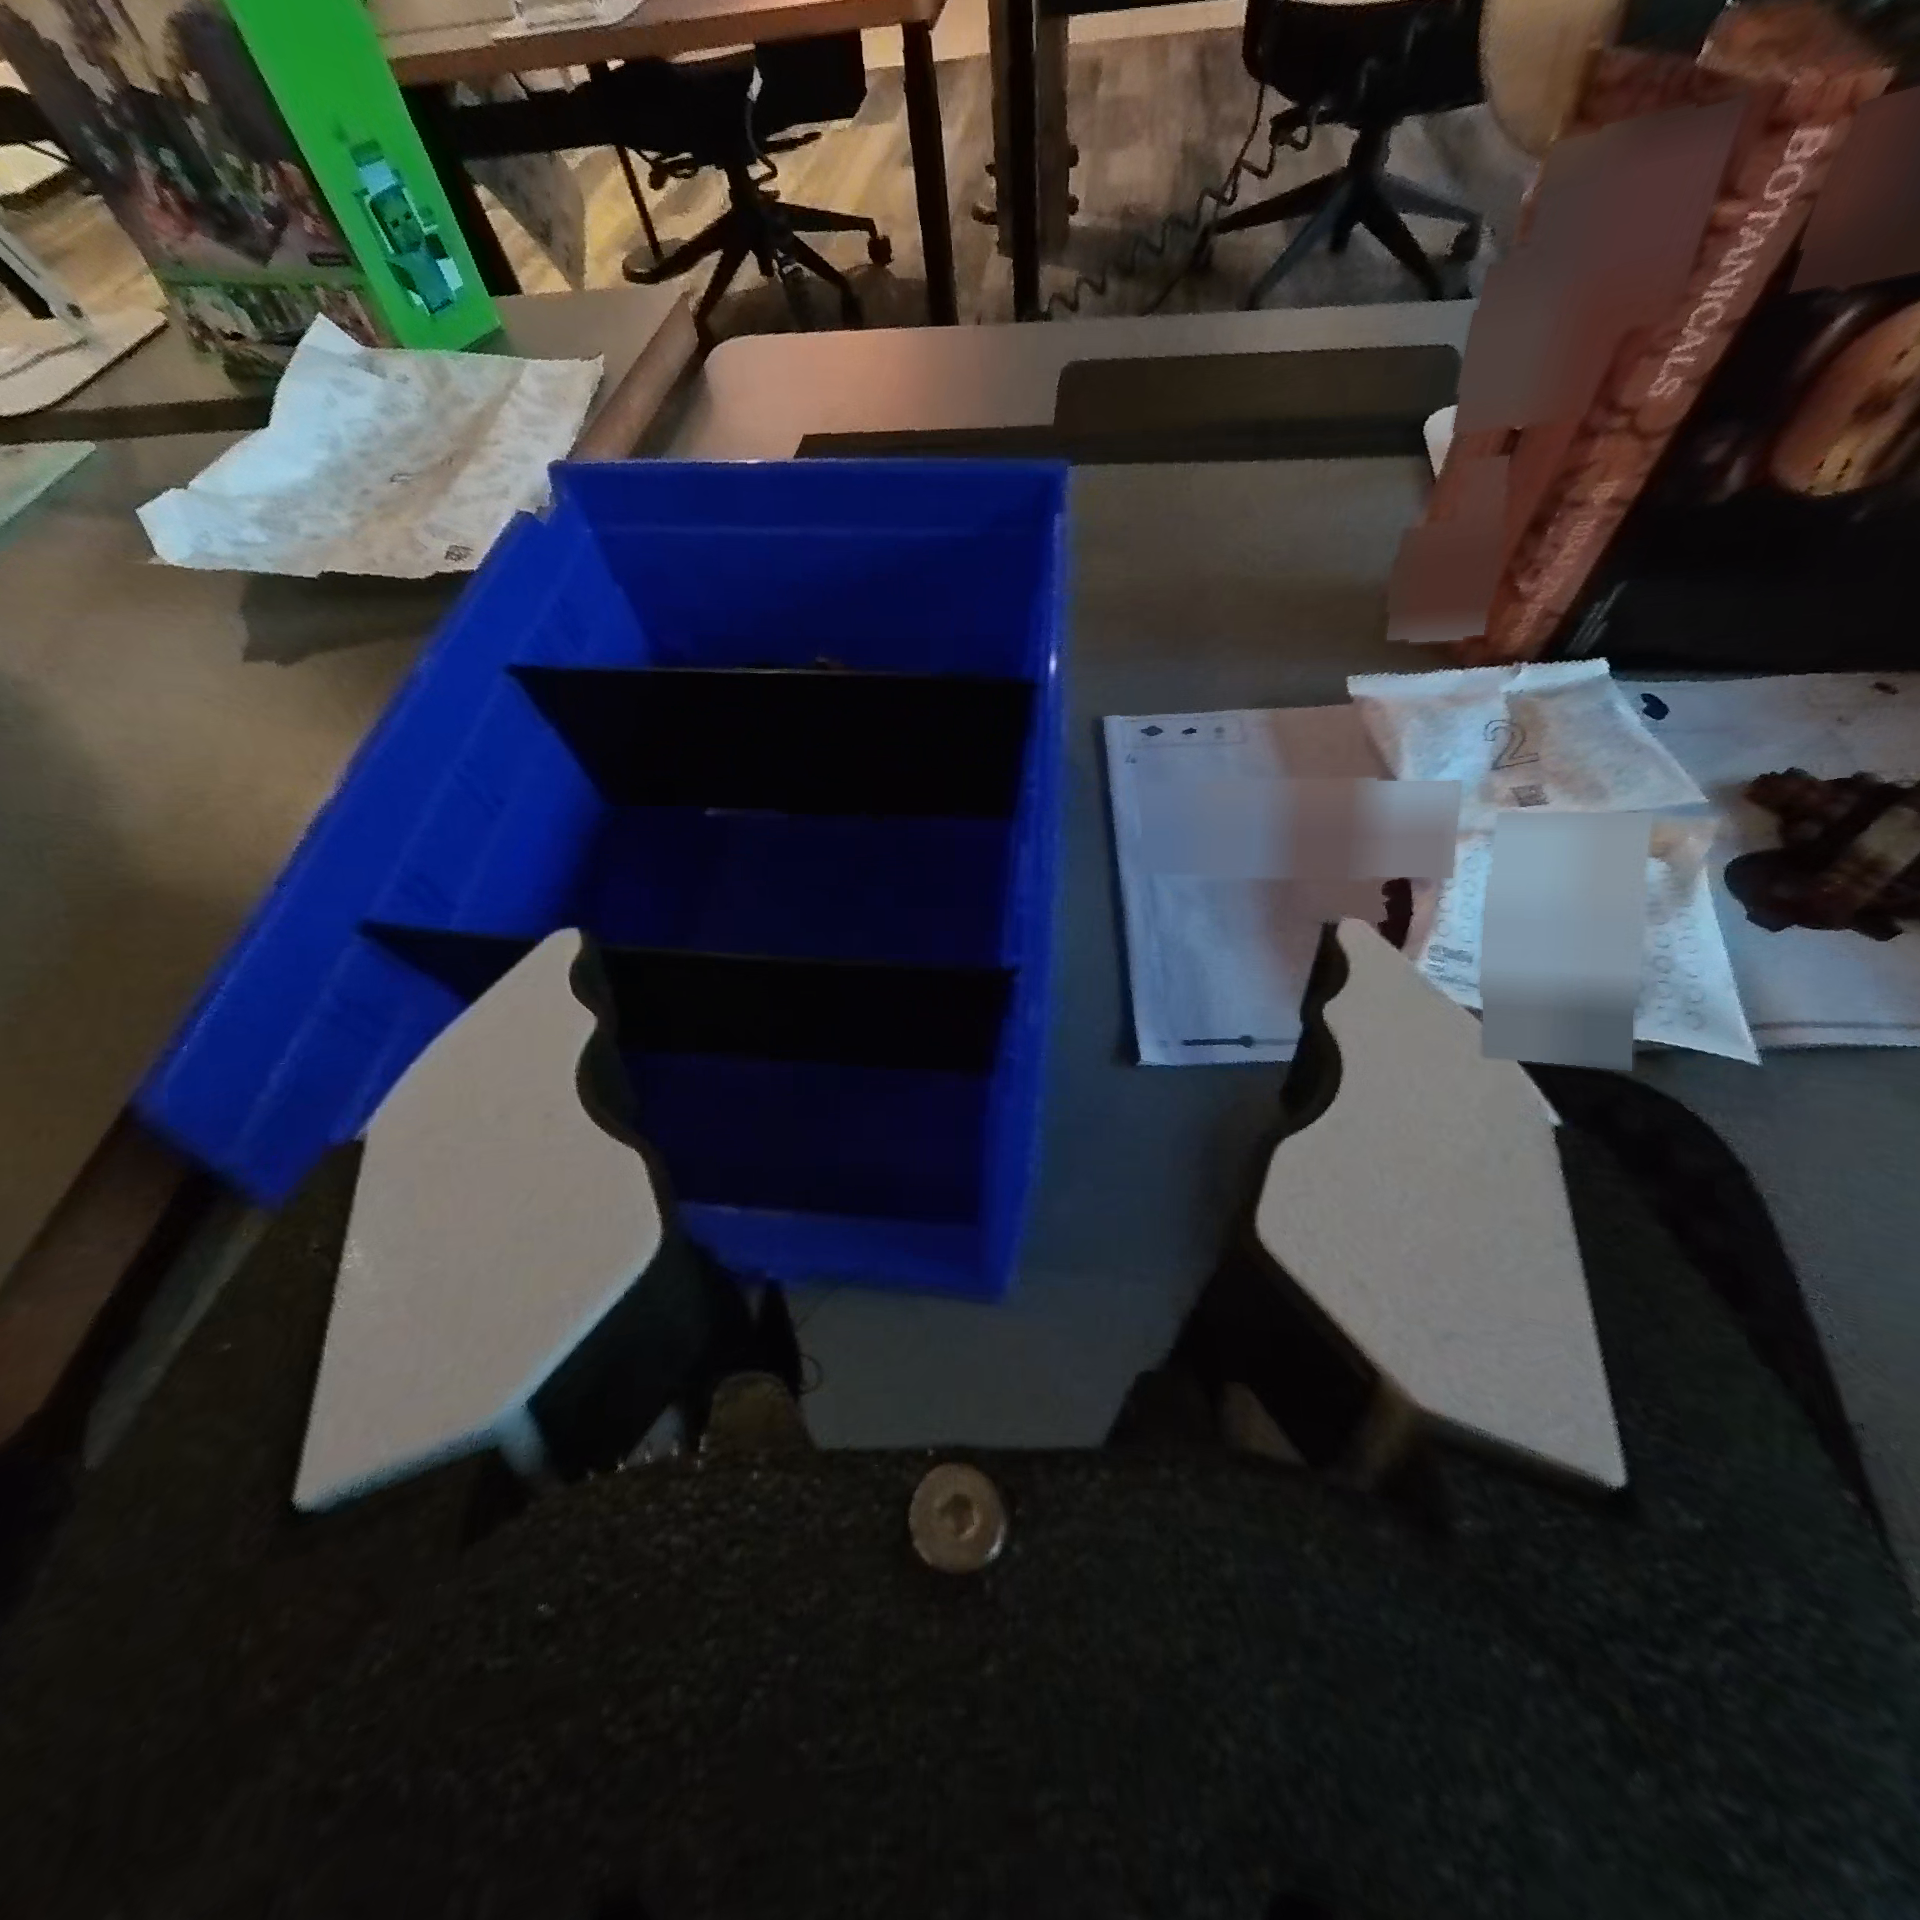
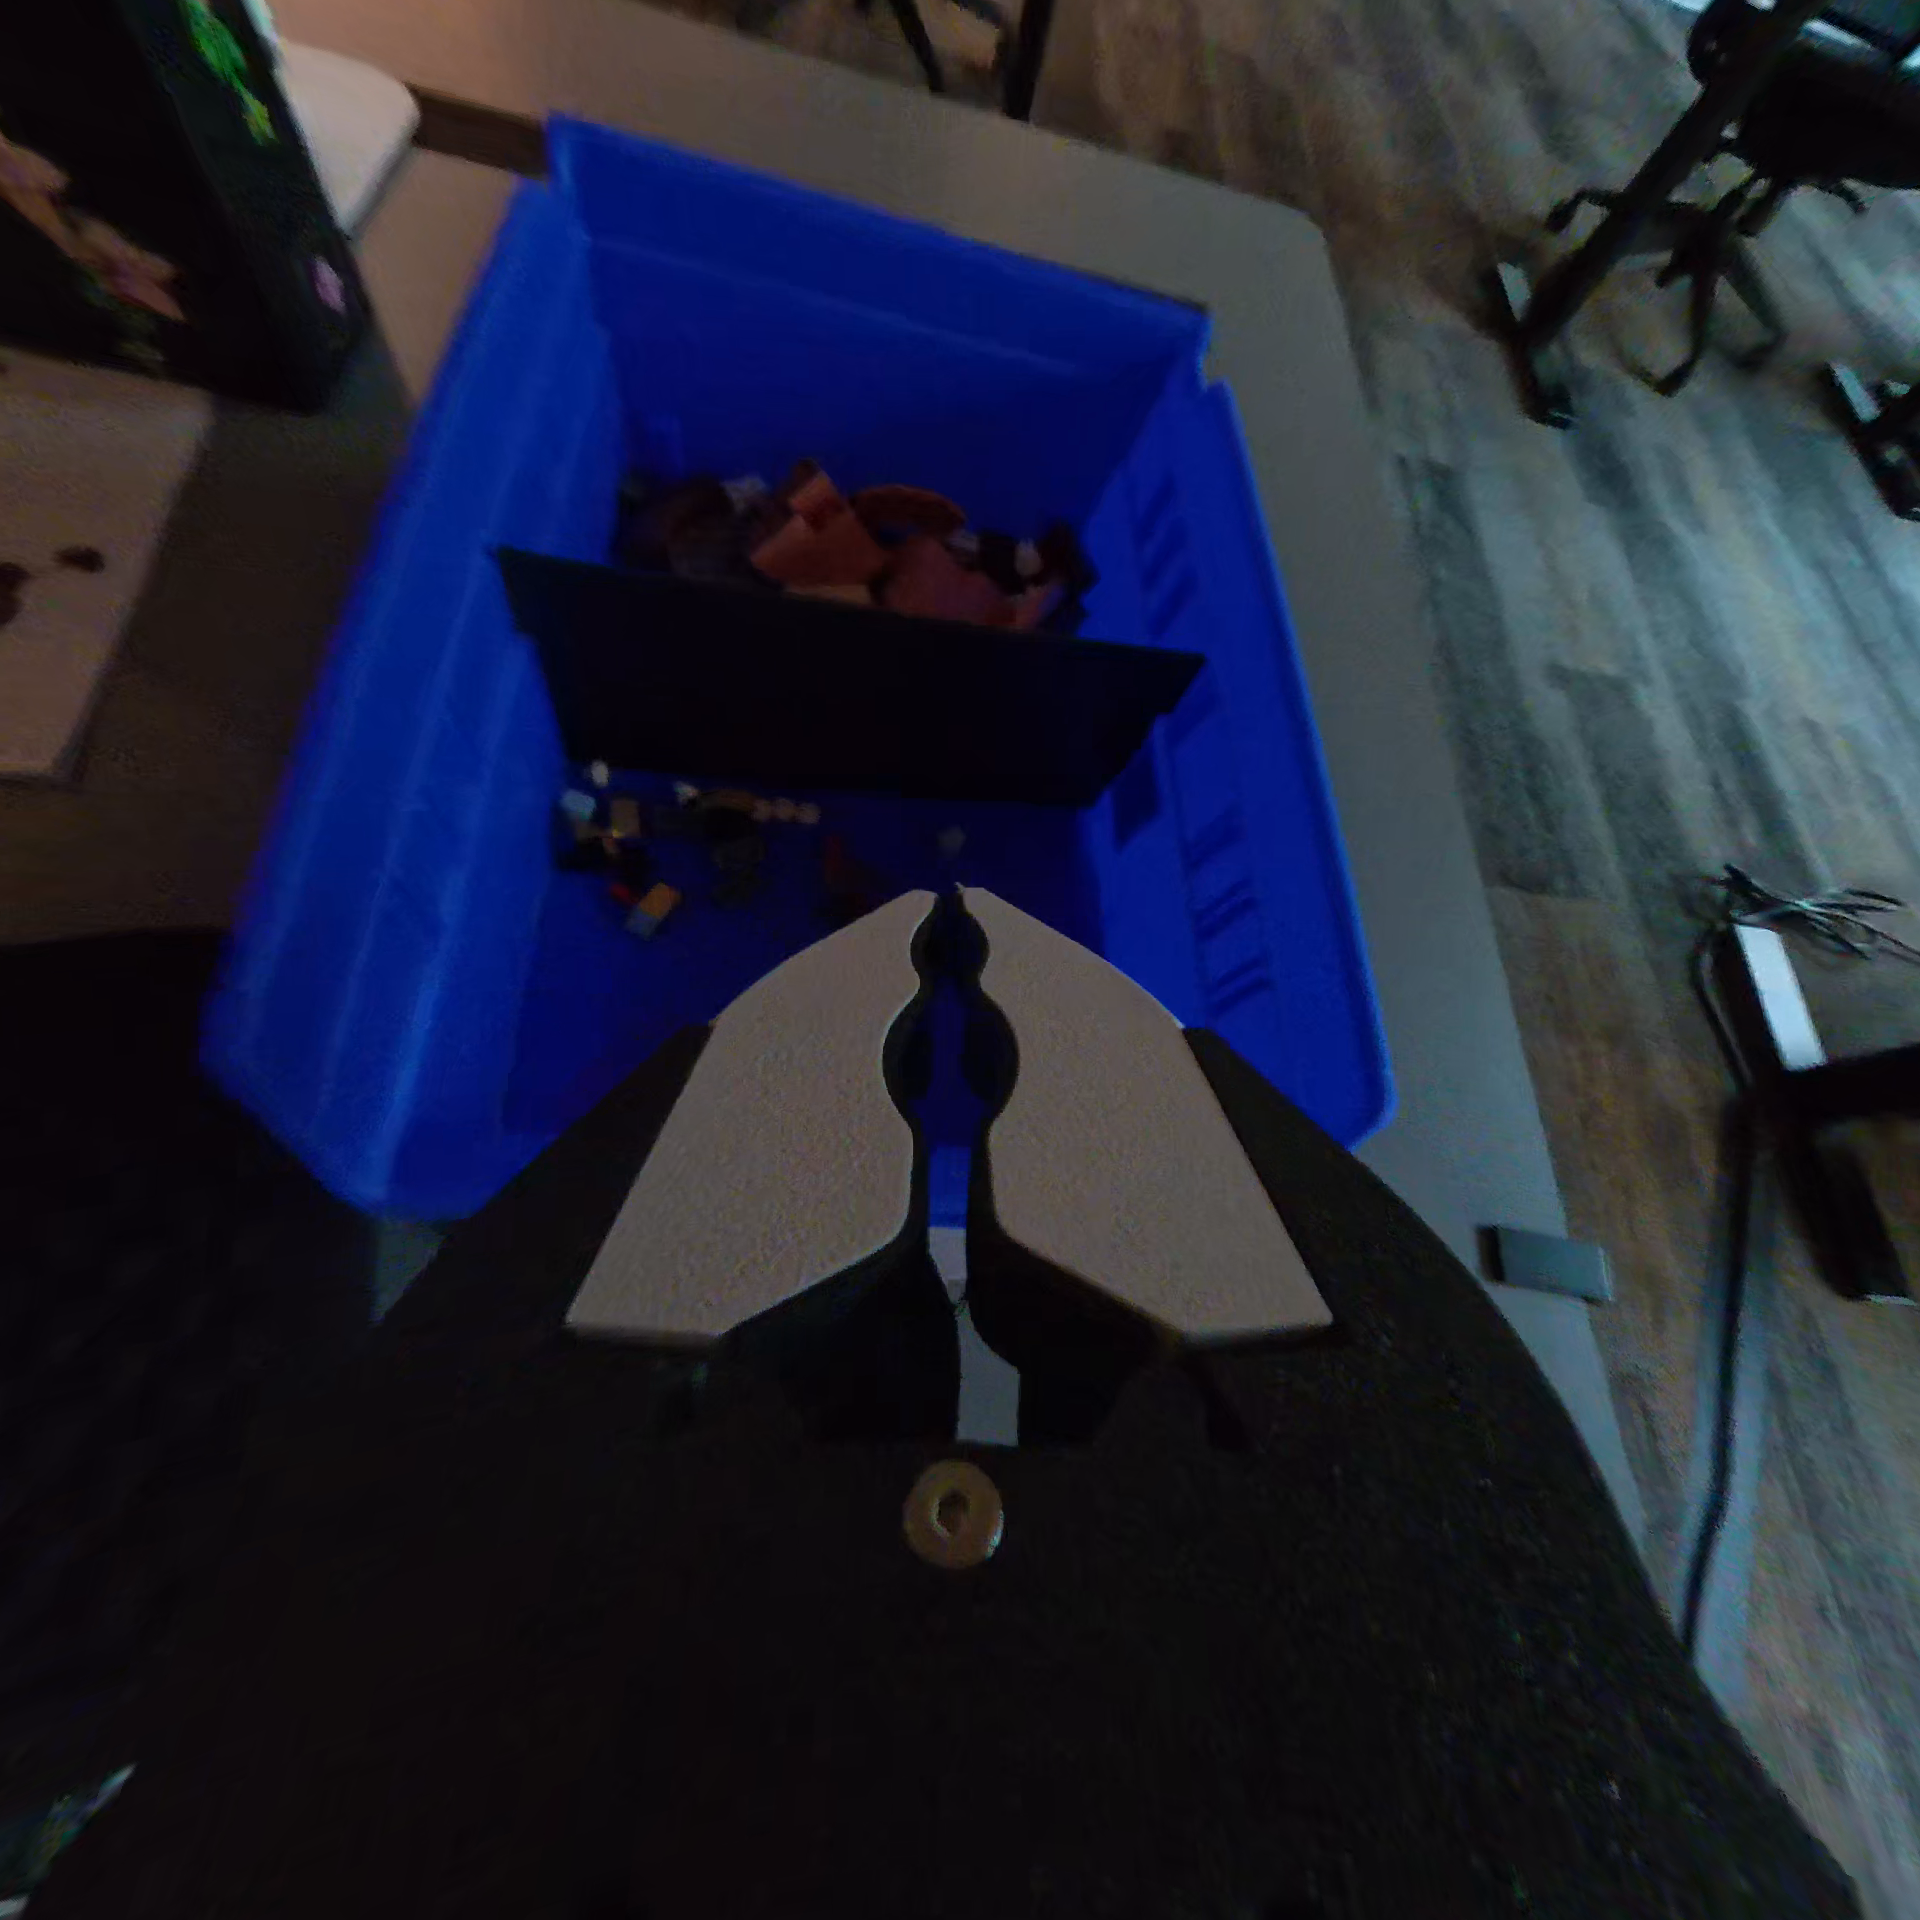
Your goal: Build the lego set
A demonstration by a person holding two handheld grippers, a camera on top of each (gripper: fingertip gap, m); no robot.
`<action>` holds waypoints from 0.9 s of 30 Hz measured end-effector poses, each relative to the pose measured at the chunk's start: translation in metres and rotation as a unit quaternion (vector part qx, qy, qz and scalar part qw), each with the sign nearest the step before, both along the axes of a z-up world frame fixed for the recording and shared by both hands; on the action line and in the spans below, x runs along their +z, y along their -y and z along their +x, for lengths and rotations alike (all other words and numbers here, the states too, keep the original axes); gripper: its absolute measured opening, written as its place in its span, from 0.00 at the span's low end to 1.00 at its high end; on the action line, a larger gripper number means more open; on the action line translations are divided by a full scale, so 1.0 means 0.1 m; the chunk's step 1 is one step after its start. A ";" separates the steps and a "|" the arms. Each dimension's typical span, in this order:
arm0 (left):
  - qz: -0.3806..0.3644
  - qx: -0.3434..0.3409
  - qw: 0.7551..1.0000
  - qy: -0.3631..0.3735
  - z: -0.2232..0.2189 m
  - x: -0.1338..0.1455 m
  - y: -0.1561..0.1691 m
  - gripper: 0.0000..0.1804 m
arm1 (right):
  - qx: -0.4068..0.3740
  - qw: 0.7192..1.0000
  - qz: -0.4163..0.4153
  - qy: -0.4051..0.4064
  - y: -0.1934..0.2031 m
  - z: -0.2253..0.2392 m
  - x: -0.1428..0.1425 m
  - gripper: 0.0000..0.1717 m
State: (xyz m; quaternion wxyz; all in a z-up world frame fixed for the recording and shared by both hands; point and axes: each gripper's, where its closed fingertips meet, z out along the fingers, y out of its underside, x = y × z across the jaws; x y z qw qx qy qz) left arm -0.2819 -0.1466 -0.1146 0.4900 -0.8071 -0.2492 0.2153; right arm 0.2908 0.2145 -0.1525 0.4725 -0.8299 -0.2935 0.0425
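Note:
A blue bin [image 1: 1049,727] with black dividers [image 1: 779,738] stands on the grey table; it also shows in the right wrist view [image 2: 416,831]. In the left wrist view its compartments look dark. My left gripper [image 1: 961,935] is open wide and empty, just in front of and above the bin's near end. My right gripper [image 2: 951,899] is shut, its fingertips together above the bin's middle compartment. Small loose Lego pieces [image 2: 644,862] lie on that compartment's floor to the left of the tips. A pile of brown and pink pieces [image 2: 862,561] fills the compartment behind the divider [image 2: 831,717].
An instruction booklet [image 1: 1226,831], white numbered bags [image 1: 1507,748] and a dark brown partial build [image 1: 1829,862] lie right of the bin. A set box [image 1: 1714,364] stands behind them. A green box [image 1: 343,187] and crumpled paper [image 1: 384,468] sit at back left. The table's edge and floor [image 2: 1662,727] lie beyond the bin. The tips of one gripper are about 65 centimetres away from the tips of the other.

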 end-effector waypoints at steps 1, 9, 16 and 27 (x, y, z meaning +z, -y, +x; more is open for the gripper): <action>0.000 0.002 1.000 -0.001 0.02 0.00 -0.01 0.69 | -0.008 1.000 0.003 0.002 -0.01 0.02 -0.01 0.00; -0.013 -0.004 1.000 -0.015 0.09 0.05 -0.13 0.68 | -0.005 1.000 -0.008 0.026 -0.01 -0.01 -0.08 0.48; -0.011 -0.001 1.000 -0.010 0.09 0.03 -0.13 0.69 | 0.038 0.997 -0.024 0.056 0.04 -0.11 -0.06 0.06; -0.008 0.001 1.000 -0.010 0.06 0.02 -0.11 0.69 | 0.061 0.997 -0.012 0.041 -0.24 -0.42 0.07 0.01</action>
